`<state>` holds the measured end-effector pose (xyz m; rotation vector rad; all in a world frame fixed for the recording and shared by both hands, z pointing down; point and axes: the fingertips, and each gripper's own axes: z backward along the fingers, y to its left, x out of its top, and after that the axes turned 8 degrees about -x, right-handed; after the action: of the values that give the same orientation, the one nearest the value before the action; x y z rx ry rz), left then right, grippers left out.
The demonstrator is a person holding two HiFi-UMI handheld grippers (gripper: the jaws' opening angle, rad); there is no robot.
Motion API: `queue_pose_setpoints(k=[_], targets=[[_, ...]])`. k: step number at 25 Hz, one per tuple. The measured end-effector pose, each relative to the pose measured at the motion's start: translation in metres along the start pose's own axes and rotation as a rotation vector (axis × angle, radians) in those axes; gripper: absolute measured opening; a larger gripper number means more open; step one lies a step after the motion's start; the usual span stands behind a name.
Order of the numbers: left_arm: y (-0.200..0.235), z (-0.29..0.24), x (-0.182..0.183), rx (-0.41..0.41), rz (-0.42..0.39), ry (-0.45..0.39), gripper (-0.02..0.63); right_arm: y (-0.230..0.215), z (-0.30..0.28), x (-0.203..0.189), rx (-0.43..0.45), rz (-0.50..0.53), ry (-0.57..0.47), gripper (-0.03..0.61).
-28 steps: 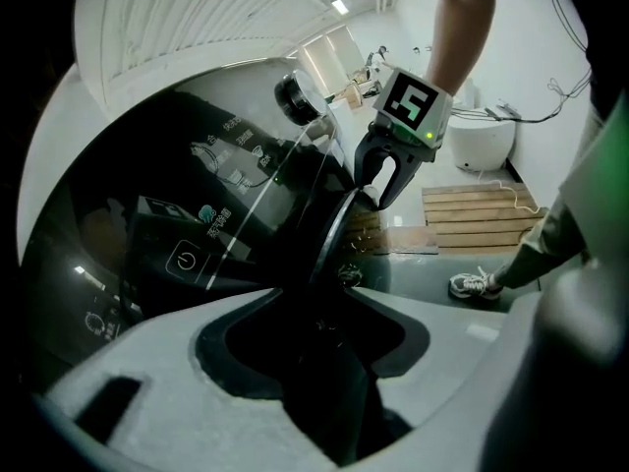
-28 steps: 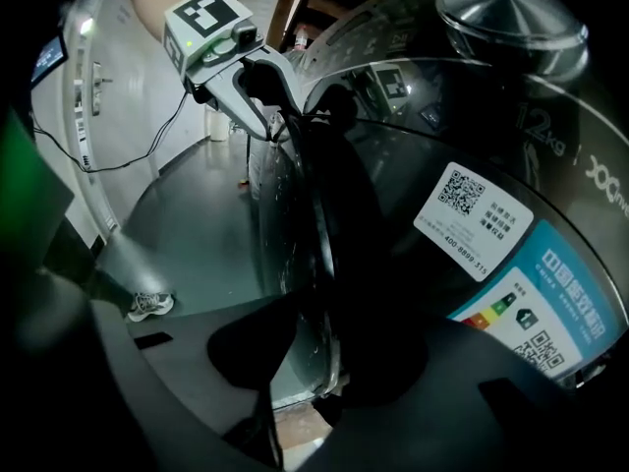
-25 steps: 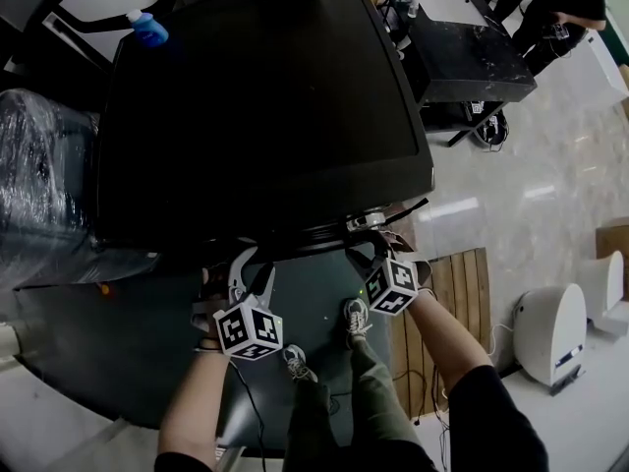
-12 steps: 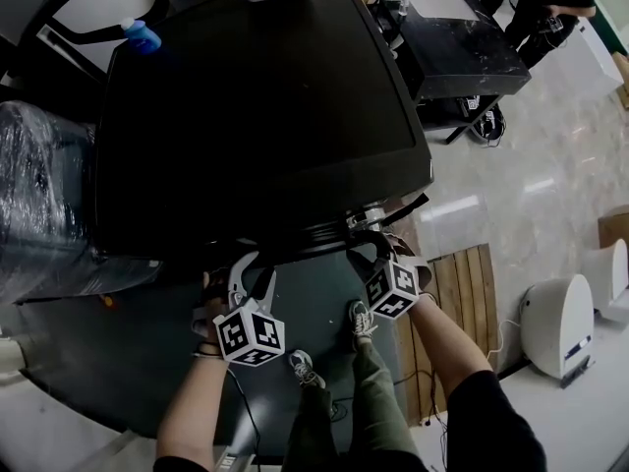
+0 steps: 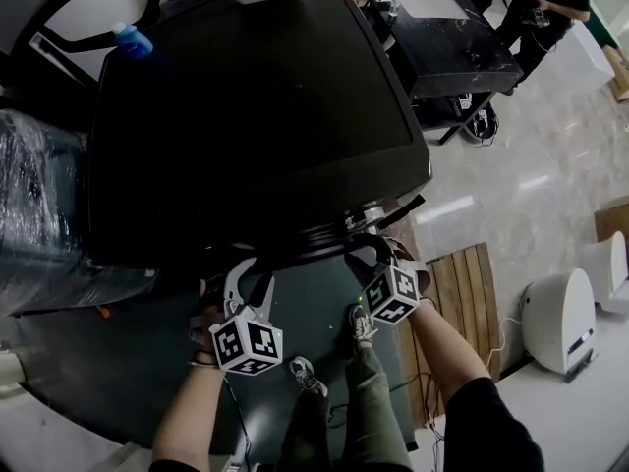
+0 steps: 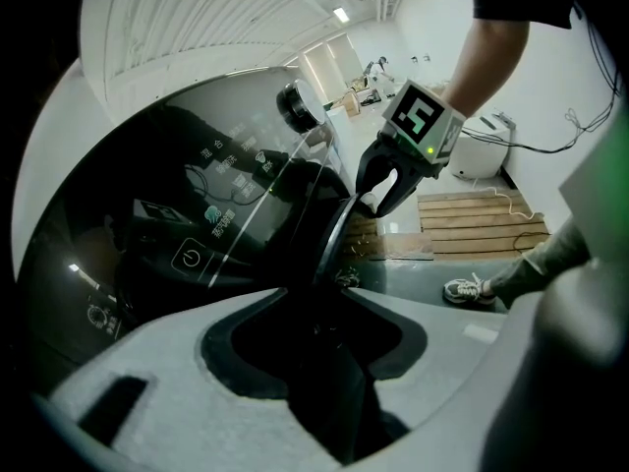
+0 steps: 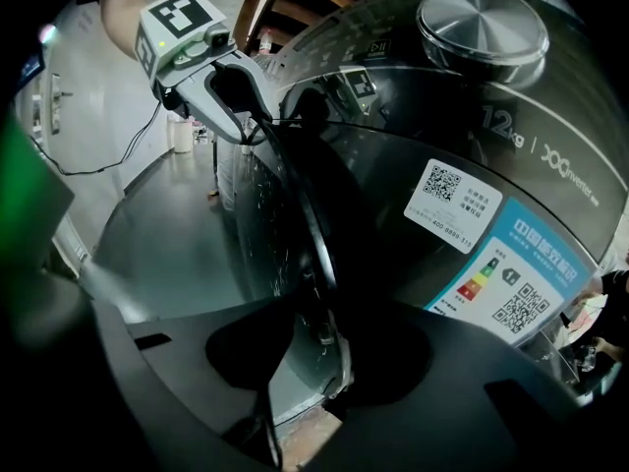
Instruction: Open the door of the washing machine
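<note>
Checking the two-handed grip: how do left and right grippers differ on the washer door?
The left gripper takes the door rim on its left side, the right gripper on its right. The left sits further out from the washer's top, its jaws having just been closing; the right tucks under it. Both clamp the rim.

Words and signs on the shiny dark washing machine point(image 7: 550, 116)
Its front says "12kg" and "inverter". A white square sticker point(image 7: 453, 206) has a QR code and 400-8899-315. A blue paper label point(image 7: 513, 279) has another QR code. The glossy black control panel point(image 6: 231, 214) shows a power sign point(image 6: 189, 256).
</note>
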<state>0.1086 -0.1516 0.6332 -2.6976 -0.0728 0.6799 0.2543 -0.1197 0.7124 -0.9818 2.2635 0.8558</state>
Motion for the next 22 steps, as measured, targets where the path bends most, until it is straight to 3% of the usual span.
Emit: queue_pose_setpoints(k=[8,13,18,22], targets=[[-0.002,0.002,0.001,0.006,0.026,-0.024,0.164,0.004,0.002,-0.002,-0.007,-0.001,0.016,0.15],[-0.047,0.023,-0.01,-0.062,-0.066,-0.027,0.185,0.075,0.049,-0.02,0.096,-0.034,-0.036,0.126],[-0.067,0.033,-0.018,-0.057,-0.099,-0.029,0.201,0.109,0.069,-0.026,-0.013,-0.106,-0.019,0.132],[-0.081,0.041,-0.025,-0.094,-0.119,-0.018,0.206,0.133,0.082,-0.029,-0.028,-0.155,-0.013,0.133]])
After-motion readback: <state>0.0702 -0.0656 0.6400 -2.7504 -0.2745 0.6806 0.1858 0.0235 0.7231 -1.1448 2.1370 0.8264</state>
